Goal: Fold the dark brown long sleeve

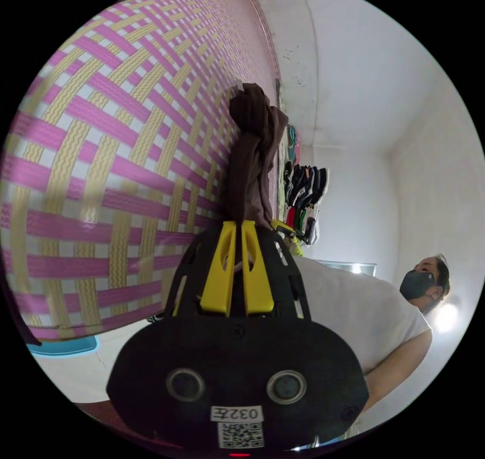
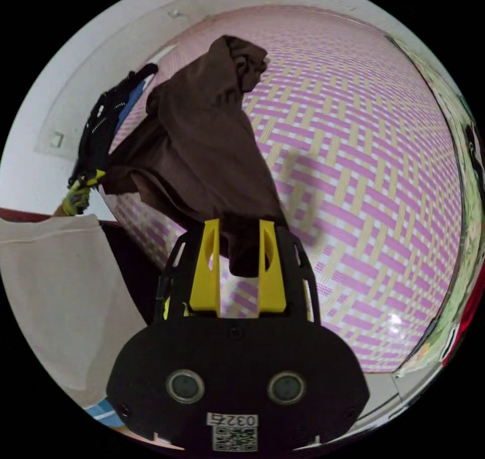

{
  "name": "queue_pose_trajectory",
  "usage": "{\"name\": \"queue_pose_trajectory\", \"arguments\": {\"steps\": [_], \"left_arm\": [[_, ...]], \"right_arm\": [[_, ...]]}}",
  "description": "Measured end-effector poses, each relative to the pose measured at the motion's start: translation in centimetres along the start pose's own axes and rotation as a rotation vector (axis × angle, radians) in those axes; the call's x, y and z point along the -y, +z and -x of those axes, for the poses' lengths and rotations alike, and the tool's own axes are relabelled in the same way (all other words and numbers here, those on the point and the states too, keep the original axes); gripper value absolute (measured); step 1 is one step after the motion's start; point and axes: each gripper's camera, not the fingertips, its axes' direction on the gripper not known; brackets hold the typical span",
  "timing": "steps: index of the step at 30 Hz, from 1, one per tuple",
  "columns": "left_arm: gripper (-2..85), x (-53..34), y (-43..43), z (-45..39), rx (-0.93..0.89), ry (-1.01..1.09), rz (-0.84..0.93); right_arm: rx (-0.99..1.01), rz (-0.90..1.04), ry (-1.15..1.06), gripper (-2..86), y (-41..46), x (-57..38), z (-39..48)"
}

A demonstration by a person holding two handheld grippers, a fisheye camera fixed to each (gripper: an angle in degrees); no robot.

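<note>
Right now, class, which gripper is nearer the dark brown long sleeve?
Neither: both hold the dark brown long sleeve, left gripper clamping one bunched end, right gripper gripping another.

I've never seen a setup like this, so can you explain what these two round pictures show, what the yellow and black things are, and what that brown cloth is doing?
Each round picture comes from a fisheye camera riding on a handheld grasping tool; a person holds one in each hand. The black body with two yellow jaws at the bottom of each picture is that camera's own tool.

In the left gripper view, the left tool has its jaws closed together on a bunched end of the dark brown long-sleeve garment. In the right gripper view, the right tool has brown fabric between its jaws, which stand a little apart, so I cannot tell if they press it. The left tool also appears there, holding the far end.

The garment is lifted above a pink and yellow woven mat. The person, in a white shirt, stands beside it.
</note>
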Motion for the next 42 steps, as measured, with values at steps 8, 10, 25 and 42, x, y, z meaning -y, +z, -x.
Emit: {"name": "queue_pose_trajectory", "arguments": {"steps": [8, 10, 25, 42], "left_arm": [[-1.1, -0.7, -2.2, 1.2, -0.024, 0.006, -0.036], [-1.0, -0.8, -3.0, 1.7, -0.036, 0.006, -0.042], [-1.1, -1.4, -12.4, 2.1, -0.363, 0.075, -0.223], [-1.1, 1.3, -31.4, -43.1, -0.832, 1.035, -0.413]], "right_arm": [[-0.245, 0.111, -0.017, 8.5, 0.8, 1.6, 4.0], [-0.225, 0.118, -0.020, 8.5, 0.6, 1.0, 3.8], [0.353, -0.122, 0.050, -0.8, -10.1, -2.3, -6.0], [1.030, -1.327, -0.479, -0.8, -46.9, -21.0, -14.3]]}}
